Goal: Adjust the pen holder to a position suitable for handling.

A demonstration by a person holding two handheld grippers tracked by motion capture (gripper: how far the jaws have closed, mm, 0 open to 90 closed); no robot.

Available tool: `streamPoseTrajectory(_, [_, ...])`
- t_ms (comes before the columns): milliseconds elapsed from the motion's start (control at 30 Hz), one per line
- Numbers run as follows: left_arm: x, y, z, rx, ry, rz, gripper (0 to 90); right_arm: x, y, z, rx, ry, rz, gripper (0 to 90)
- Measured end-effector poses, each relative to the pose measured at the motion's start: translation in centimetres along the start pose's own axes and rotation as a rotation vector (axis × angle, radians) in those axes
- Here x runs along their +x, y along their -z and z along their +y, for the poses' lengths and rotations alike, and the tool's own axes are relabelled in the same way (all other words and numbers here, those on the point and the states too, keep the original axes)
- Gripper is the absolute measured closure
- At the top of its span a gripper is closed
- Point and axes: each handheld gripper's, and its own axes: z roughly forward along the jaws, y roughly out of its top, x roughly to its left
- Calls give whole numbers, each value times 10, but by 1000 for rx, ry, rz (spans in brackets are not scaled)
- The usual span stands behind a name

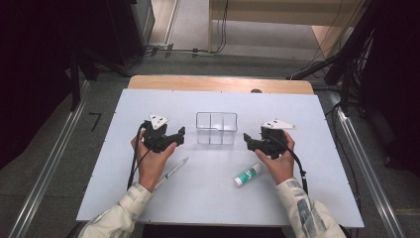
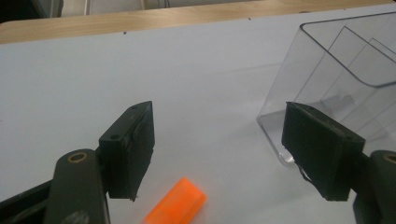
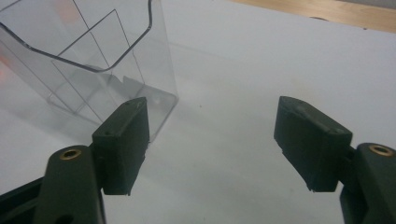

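Both tongs stand wide and empty beside a clear organiser.

From the high view, the clear organiser (image 1: 216,128) is seen on the white bench (image 1: 218,198), its long axis crosswise, between left tongs (image 1: 179,135) and right tongs (image 1: 248,140). In the left gripper view, the organiser (image 2: 345,79) lies just beyond wide left tongs (image 2: 229,149), an orange cap (image 2: 176,205) below. In the right gripper view, the organiser (image 3: 93,56) stands beside wide right tongs (image 3: 212,144).

A white-topped table (image 1: 317,198) with a pale wooden far edge carries a white glue stick with a green label (image 1: 247,175), lying tilted near its front right. A slim clear pen (image 1: 173,171) lies slantwise front left. A stubby orange cylinder (image 2: 176,208) rests on the white top.
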Motion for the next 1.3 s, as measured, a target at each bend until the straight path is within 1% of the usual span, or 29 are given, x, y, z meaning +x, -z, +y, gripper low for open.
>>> streamPoseTrajectory(33, [0, 0, 0, 0, 0, 0, 241, -1, 3, 0, -4, 1, 1, 227])
streamPoseTrajectory(67, [5, 7, -4, 2, 4, -5, 225, -3, 8, -1, -4, -1, -1, 222])
streamPoseTrajectory(100, [7, 9, -6, 3, 9, -5, 208, -5, 13, -2, -1, 1, -3, 217])
streamPoseTrajectory(133, [10, 12, -7, 8, 7, -4, 201, -7, 18, -3, 3, 4, -4, 212])
streamPoseTrajectory(167, [10, 12, -7, 8, 7, -4, 199, -10, 22, -6, 7, 11, -10, 211])
streamPoseTrajectory(200, [14, 17, -10, 6, 17, -4, 192, -14, 27, -9, 16, 14, -17, 208])
streamPoseTrajectory(267, [16, 20, -12, 5, 14, 0, 190, -21, 36, -17, 30, 7, -36, 203])
streamPoseTrajectory(300, [20, 25, -15, 7, 10, 8, 190, -25, 40, -22, 37, 2, -47, 199])
streamPoseTrajectory(400, [23, 29, -20, -3, 8, 17, 190, -36, 53, -34, 34, -15, -72, 195])
streamPoseTrajectory(433, [27, 33, -26, -10, -2, 32, 189, -40, 57, -39, 31, -13, -83, 195])
streamPoseTrajectory(467, [28, 34, -29, -9, -11, 43, 189, -42, 59, -43, 30, -10, -94, 195])
streamPoseTrajectory(500, [29, 36, -32, -8, -8, 49, 189, -44, 61, -47, 35, -19, -100, 196])
streamPoseTrajectory(567, [31, 38, -35, -3, 23, 38, 189, -48, 62, -49, 40, -47, -90, 196])
streamPoseTrajectory(600, [33, 38, -35, -5, 38, 32, 189, -48, 63, -48, 22, -48, -94, 196])
streamPoseTrajectory(633, [34, 38, -35, -10, 45, 30, 189, -49, 63, -47, 11, -42, -108, 196])
streamPoseTrajectory(733, [34, 39, -34, -17, 48, 32, 190, -52, 60, -46, 18, -55, -116, 195])
streamPoseTrajectory(767, [34, 39, -34, -25, 54, 27, 190, -52, 60, -46, 18, -55, -116, 195])
streamPoseTrajectory(833, [34, 40, -33, -31, 52, 27, 190, -55, 60, -45, 16, -66, -118, 196])
streamPoseTrajectory(900, [34, 40, -34, -29, 52, 27, 190, -56, 61, -46, 11, -66, -123, 196])
streamPoseTrajectory(933, [35, 39, -33, -21, 60, 27, 190, -56, 63, -46, 11, -67, -123, 196])
streamPoseTrajectory(1033, [34, 39, -32, -27, 70, 21, 190, -59, 68, -48, 4, -74, -126, 195])
streamPoseTrajectory(1067, [33, 40, -31, -29, 61, 28, 190, -60, 70, -49, -1, -78, -129, 196])
streamPoseTrajectory(1133, [31, 39, -31, -33, 53, 27, 190, -62, 73, -50, -10, -88, -128, 195])
streamPoseTrajectory(1233, [29, 35, -32, -19, 44, 18, 190, -64, 75, -51, -13, -91, -131, 195])
streamPoseTrajectory(1267, [29, 34, -32, -10, 43, 17, 190, -66, 74, -51, -8, -104, -129, 196])
streamPoseTrajectory(1300, [29, 34, -33, -9, 43, 15, 190, -66, 74, -51, -8, -104, -129, 196])
